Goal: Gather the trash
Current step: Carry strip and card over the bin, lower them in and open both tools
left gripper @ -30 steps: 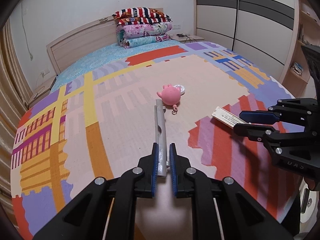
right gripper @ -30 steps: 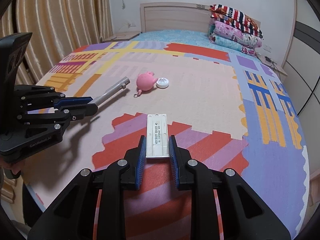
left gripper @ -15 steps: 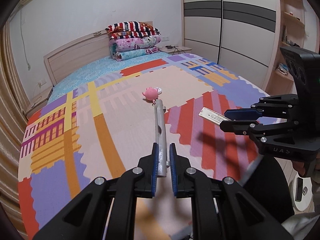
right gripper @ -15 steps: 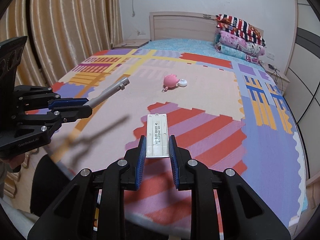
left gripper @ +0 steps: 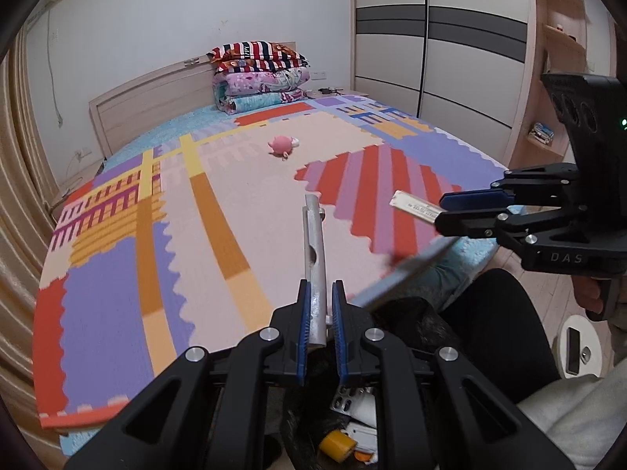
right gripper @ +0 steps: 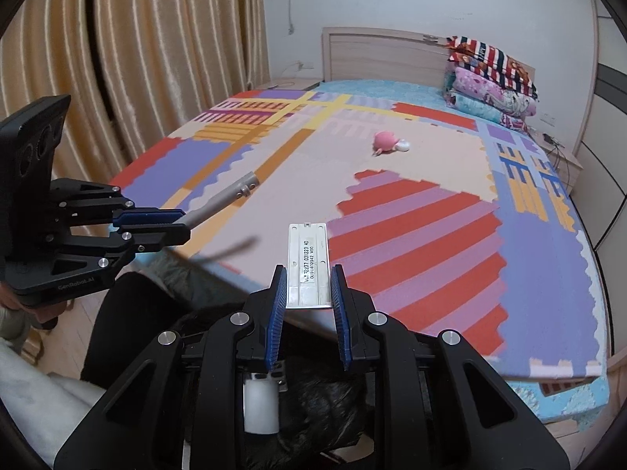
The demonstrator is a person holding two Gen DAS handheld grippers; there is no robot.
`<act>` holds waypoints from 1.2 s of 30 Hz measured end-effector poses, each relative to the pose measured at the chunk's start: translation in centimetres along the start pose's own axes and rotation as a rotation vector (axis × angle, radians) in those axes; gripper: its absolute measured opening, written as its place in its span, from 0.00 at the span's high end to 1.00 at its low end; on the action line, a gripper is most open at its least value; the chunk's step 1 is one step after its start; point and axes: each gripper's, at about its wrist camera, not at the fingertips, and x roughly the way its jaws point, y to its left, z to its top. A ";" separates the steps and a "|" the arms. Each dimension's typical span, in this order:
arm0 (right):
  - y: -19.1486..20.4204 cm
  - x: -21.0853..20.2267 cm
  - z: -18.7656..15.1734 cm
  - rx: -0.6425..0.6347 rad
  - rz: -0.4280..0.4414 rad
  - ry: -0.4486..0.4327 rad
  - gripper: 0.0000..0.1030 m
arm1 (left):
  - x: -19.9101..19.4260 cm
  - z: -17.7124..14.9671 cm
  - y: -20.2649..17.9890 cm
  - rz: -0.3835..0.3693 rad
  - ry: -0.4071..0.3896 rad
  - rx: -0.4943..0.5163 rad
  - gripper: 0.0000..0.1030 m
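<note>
Grey metal tube point(left gripper: 316, 258) is clamped in the left gripper point(left gripper: 318, 327), pointing toward 12 o'clock. The right gripper point(right gripper: 308, 301) grips a white plastic strip point(right gripper: 307, 264). Both are held above the black trash bag point(left gripper: 407, 321) at the bed's foot. A pink toy point(right gripper: 384, 141) lies on the patterned mat point(right gripper: 411, 211) at 12 o'clock.

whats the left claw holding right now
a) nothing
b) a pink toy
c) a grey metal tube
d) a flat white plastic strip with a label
c: in the left wrist view the left claw is shut on the grey metal tube, while the white plastic strip sits in the right claw and the pink toy lies on the bed.
</note>
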 end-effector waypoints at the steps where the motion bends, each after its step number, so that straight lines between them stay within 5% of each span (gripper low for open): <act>1: 0.4 -0.1 -0.4 -0.006 0.006 0.004 0.78 | -0.4 -0.4 -0.2 -0.008 0.000 0.002 0.90; 13: 4.1 1.0 -6.4 -0.025 0.106 0.148 0.78 | -1.1 -6.5 -2.1 -0.113 0.128 0.000 0.90; 24: 4.1 6.6 -10.5 0.052 0.168 0.360 0.78 | 5.1 -12.8 -2.6 -0.165 0.370 -0.068 0.90; 36: 4.4 11.6 -13.1 0.132 0.201 0.502 0.77 | 10.1 -15.5 -2.2 -0.132 0.497 -0.084 0.90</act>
